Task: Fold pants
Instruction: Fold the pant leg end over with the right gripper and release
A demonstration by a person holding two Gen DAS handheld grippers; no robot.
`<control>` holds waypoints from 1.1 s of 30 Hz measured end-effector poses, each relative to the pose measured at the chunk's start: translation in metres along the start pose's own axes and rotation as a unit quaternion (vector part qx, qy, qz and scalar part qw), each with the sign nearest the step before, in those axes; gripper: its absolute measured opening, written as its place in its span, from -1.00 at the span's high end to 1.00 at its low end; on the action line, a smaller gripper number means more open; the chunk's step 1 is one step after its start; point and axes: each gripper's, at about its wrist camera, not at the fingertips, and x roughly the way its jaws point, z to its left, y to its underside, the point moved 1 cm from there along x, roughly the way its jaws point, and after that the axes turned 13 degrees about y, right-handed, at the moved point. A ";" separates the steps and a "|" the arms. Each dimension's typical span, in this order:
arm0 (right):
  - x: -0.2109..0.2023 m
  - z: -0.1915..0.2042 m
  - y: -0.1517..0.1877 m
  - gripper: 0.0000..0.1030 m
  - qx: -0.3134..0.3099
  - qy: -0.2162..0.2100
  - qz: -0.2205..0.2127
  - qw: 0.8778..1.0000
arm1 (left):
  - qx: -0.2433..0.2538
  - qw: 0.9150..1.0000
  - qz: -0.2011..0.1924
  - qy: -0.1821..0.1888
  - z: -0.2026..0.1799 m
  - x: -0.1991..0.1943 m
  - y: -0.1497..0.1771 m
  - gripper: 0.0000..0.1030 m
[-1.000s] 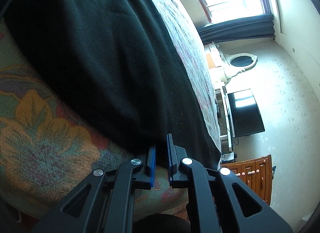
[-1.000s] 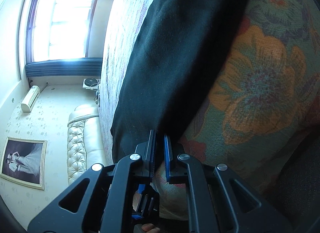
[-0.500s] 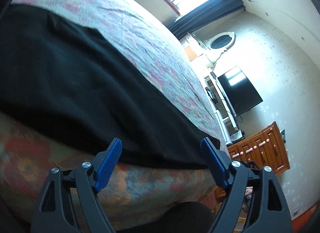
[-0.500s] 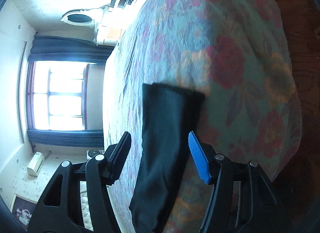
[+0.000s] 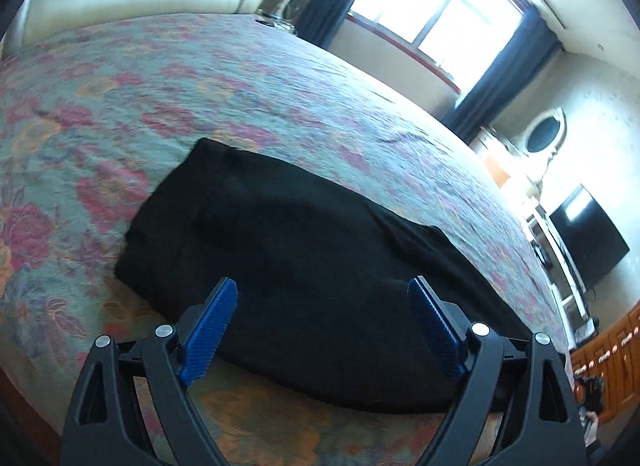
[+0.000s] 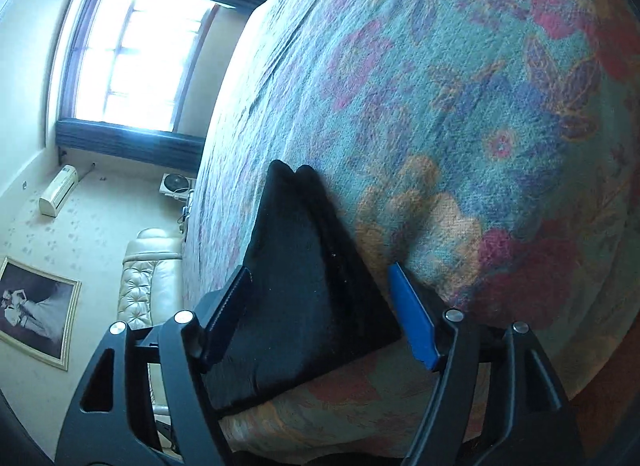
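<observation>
Pants (image 5: 304,266) lie flat on the bed (image 5: 200,77), a black strip near the bed's near edge, already folded narrow by the look of it. In the left view the long axis runs left to right across us; in the right view we look nearly down its length, toward the far end. Left claw (image 5: 322,324) spread and opening, nothing pinched, cloth just ahead and below. Right claw (image 6: 320,312) also spread and opening, the pants' near end seen between its fingers but pads off the cloth. We judge both claws about equally near, each at its own part of the near edge. Next fold likely goes along the long axis, end to end.
</observation>
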 end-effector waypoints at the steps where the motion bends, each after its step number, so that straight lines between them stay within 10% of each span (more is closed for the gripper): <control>1: 0.002 -0.001 0.000 -0.45 0.001 -0.019 0.007 1.000 | -0.010 1.000 -0.006 -0.007 0.008 -0.003 -0.006 -0.67; 5: 0.017 0.006 0.004 -0.45 -0.012 -0.068 0.061 0.996 | 0.007 1.000 0.003 -0.028 0.026 -0.008 -0.012 -0.67; 14: 0.016 0.022 -0.002 -0.15 -0.035 -0.027 0.052 0.998 | 0.022 0.999 0.010 -0.021 0.048 -0.011 -0.028 -0.67; 18: 0.002 0.007 -0.021 -0.36 -0.007 -0.008 0.005 1.000 | -0.037 0.999 -0.020 -0.001 0.067 -0.029 -0.034 -0.67; 25: 0.031 0.029 -0.026 -0.74 -0.051 -0.071 0.136 0.987 | -0.037 0.999 -0.016 -0.022 0.082 -0.034 -0.035 -0.67; 30: 0.037 0.040 -0.037 -0.74 -0.056 -0.062 0.123 0.989 | -0.043 0.998 -0.007 -0.034 0.090 -0.031 -0.034 -0.67; 33: 0.039 0.038 -0.038 -0.28 -0.070 -0.025 0.127 0.989 | -0.044 0.998 0.000 -0.040 0.096 -0.029 -0.035 -0.67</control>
